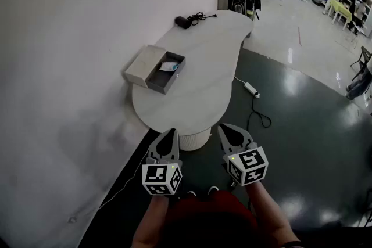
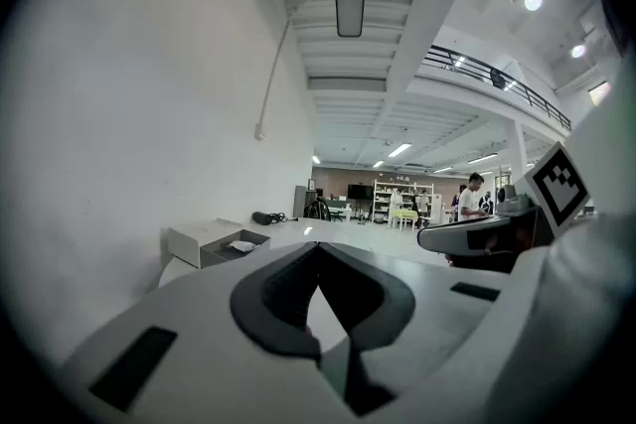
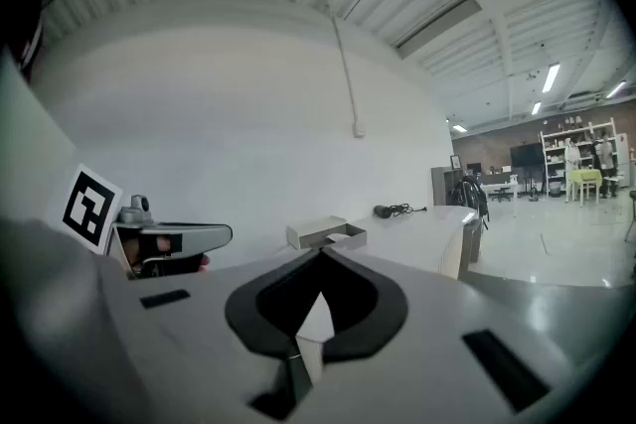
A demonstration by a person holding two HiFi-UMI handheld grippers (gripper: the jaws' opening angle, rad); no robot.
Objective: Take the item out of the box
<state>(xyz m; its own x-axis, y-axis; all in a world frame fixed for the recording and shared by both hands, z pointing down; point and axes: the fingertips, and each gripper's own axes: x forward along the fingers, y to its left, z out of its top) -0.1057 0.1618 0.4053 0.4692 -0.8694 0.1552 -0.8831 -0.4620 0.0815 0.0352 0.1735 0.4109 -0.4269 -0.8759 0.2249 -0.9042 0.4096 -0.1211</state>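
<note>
Head view: item (image 1: pixel 168 67) lies well beyond left tongs (image 1: pixel 170 133).

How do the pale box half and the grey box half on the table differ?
Colour: the pale half is off-white, the grey half dark grey.
Top: the pale half shows a closed flat face; the grey half is open upward, with a white item inside.
Place: the pale half lies nearer the wall, the grey half toward the middle of the table.
Shared: both are oblong, of like length, and lie side by side.
</note>
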